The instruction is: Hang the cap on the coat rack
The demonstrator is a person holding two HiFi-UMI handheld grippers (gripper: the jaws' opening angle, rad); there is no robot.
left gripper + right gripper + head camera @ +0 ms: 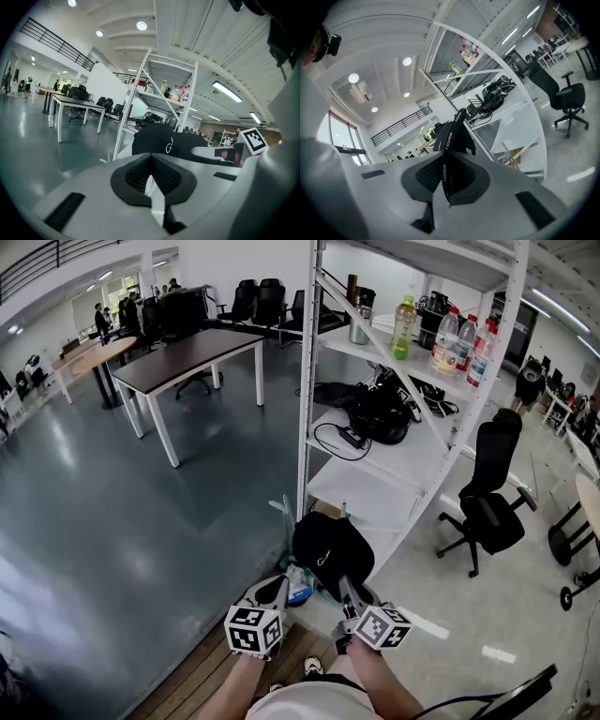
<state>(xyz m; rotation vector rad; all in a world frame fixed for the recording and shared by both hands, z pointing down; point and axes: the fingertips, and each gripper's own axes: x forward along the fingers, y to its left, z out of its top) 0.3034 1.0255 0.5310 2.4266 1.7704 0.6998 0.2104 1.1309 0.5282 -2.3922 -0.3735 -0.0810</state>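
Observation:
The black cap [328, 549] hangs just in front of me, close to the foot of the white shelving. My right gripper [345, 589] is shut on the cap's rear strap [446, 154], which bears white lettering and runs up between the pads; the crown [457, 133] rises beyond the jaws. My left gripper [278, 589] is level with it to the left, clear of the cap, its pads [140, 171] closed together with nothing between them. From the left gripper view the cap [159, 140] and the right gripper [220, 152] lie ahead to the right. No coat rack shows in any view.
A tall white shelving unit [412, 470] stands straight ahead, with bottles [403, 329] and a black bag with cables [380, 413]. A black office chair [492, 502] is to the right and a brown desk [187, 357] to the left. Wooden planks [202, 676] lie underfoot.

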